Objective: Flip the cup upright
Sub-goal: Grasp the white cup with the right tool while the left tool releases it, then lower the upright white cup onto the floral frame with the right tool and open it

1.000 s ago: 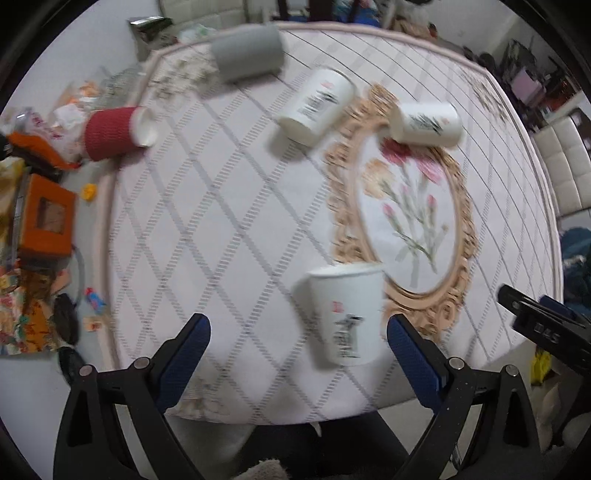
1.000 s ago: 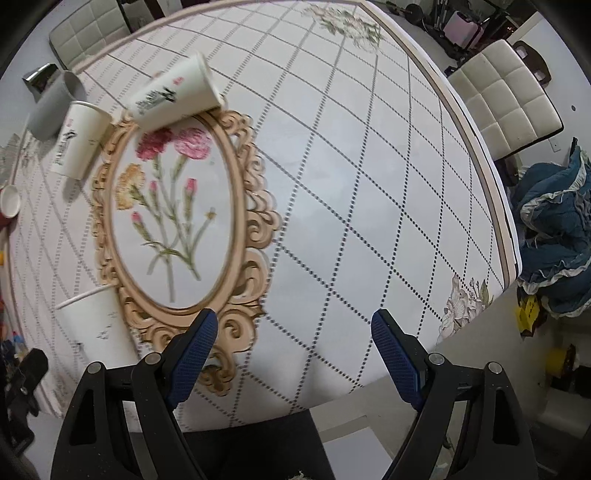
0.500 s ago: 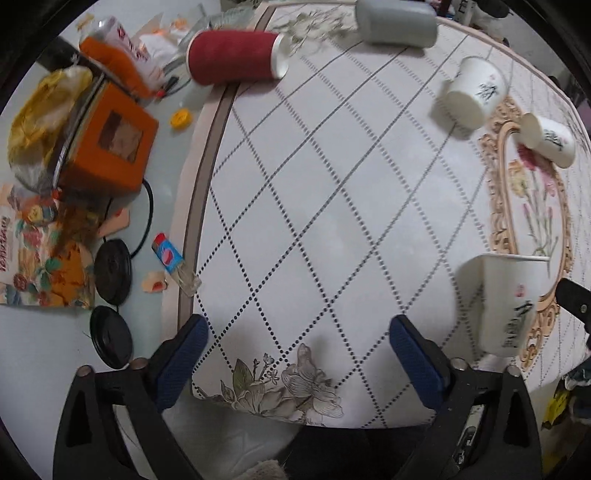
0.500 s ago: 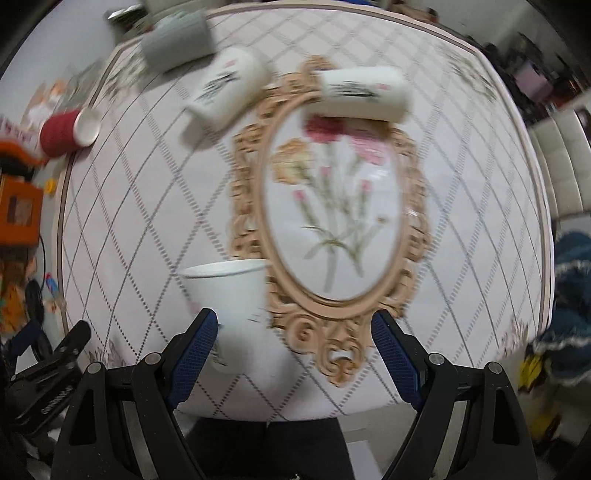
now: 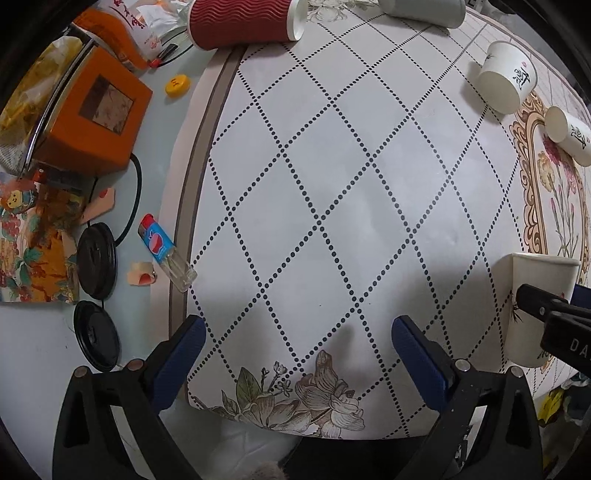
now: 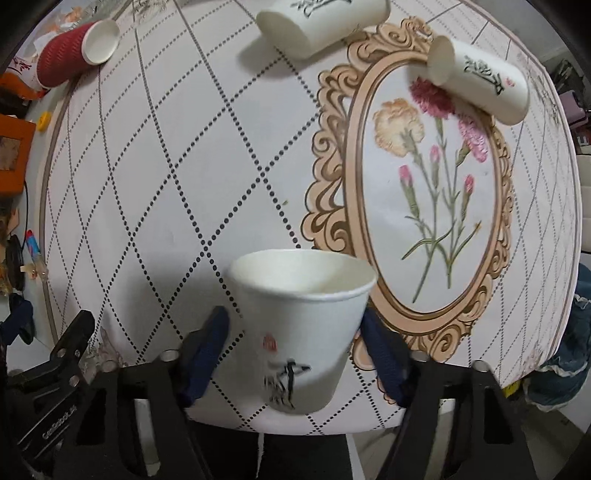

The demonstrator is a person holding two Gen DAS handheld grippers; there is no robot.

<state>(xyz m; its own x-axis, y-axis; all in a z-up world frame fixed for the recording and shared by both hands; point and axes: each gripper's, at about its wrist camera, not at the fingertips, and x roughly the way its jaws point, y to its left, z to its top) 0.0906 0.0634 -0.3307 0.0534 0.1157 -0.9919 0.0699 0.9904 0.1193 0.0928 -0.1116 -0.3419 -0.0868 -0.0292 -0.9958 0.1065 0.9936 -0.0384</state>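
Observation:
A white paper cup (image 6: 301, 328) with a black and red print stands upright near the table's front edge, between the blue pads of my right gripper (image 6: 295, 354). The jaws stand wide on either side of it, the right pad close to the cup wall. The same cup shows at the right in the left wrist view (image 5: 537, 310). My left gripper (image 5: 295, 350) is open and empty over the cloth's flower corner. Two white cups (image 6: 325, 22) (image 6: 480, 79), a red ribbed cup (image 6: 70, 50) and a grey cup (image 5: 421, 9) lie on their sides at the far end.
The tablecloth (image 5: 332, 184) has a dotted diamond pattern and an ornate oval flower frame (image 6: 424, 184). Off its left edge lie an orange box (image 5: 88, 118), a lighter (image 5: 166, 258), two black lids (image 5: 96, 295), a yellow cap (image 5: 177, 85) and a cable.
My right gripper has moved in around the upright white cup, which now sits between its pads. My left gripper has swung left toward the cloth's corner.

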